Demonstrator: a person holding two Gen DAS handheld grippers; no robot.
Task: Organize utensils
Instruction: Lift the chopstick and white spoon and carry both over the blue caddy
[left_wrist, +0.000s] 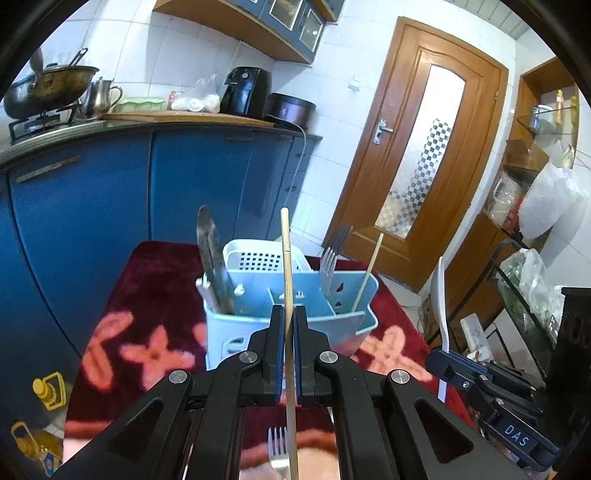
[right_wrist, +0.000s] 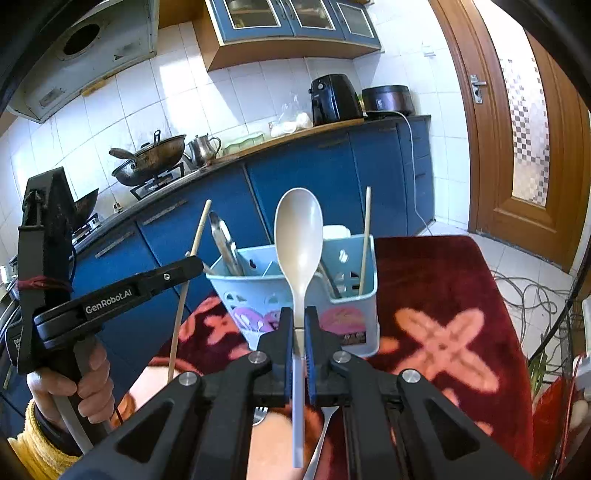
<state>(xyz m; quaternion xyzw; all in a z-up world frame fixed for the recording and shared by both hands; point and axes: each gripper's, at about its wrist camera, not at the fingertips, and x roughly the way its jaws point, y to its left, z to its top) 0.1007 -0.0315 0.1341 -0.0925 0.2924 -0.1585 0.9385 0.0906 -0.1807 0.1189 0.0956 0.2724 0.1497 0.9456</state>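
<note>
Light blue caddy (left_wrist: 295, 314) stood on the red floral tablecloth (left_wrist: 147, 295) toward the far edge, divided into compartments. Left compartment: a pair of metal tongs (left_wrist: 212, 258) standing upright, arms pressed together at the top, gripping nothing visible; lower ends hidden in the caddy. Right compartments: a fork (left_wrist: 330, 258), tines up, and beside it a single chopstick (left_wrist: 367, 269) leaning on the right wall. A white perforated basket (left_wrist: 258, 256) sat just behind the caddy. Left gripper (left_wrist: 290, 325) was clamped on another chopstick (left_wrist: 286, 258), held upright in front of the caddy's middle. Right gripper (right_wrist: 299, 325) was clamped on the handle of a white spoon (right_wrist: 299, 236), bowl up, before the caddy. A second fork (left_wrist: 277, 448) lay near the tablecloth's near edge, below the left gripper.
</note>
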